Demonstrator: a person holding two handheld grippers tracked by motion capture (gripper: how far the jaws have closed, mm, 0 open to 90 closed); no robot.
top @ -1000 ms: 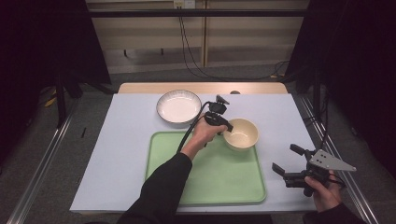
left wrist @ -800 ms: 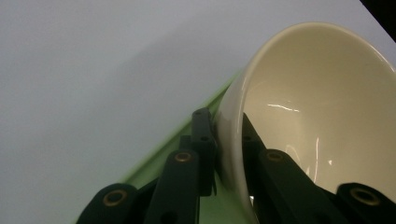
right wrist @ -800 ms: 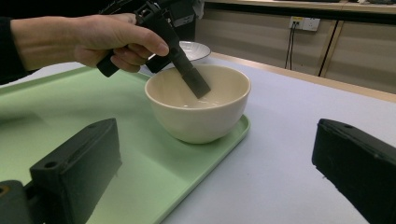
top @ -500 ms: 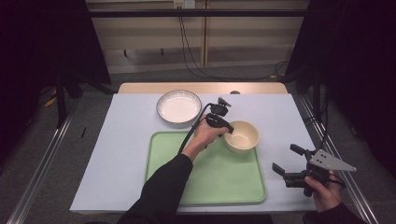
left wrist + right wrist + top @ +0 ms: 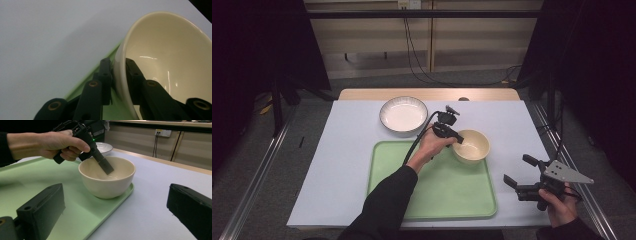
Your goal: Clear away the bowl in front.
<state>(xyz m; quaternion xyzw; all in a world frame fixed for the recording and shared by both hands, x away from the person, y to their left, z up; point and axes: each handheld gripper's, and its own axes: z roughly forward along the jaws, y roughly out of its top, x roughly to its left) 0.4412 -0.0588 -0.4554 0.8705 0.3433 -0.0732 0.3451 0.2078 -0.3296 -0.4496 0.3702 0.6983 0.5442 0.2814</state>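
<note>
A cream bowl [image 5: 472, 146] [image 5: 107, 180] stands on the far right corner of the green tray [image 5: 437, 195] [image 5: 37, 175]. My left gripper [image 5: 458, 140] [image 5: 118, 62] straddles the bowl's near-left rim [image 5: 170, 57], one jaw inside and one outside, pads against the wall. Its jaws have just been opening slightly, with the rim still between them. In the right gripper view the left gripper [image 5: 103, 166] reaches down into the bowl from a person's hand. My right gripper [image 5: 518, 169] [image 5: 115, 202] hovers open off the tray's right edge, with nothing between its jaws, and faces the bowl.
A white plate [image 5: 403, 116] [image 5: 105, 146] lies on the pale table cover [image 5: 337, 165] beyond the tray's far left corner. A cable trails from the left gripper along the forearm. Dark floor and metal rails flank the table.
</note>
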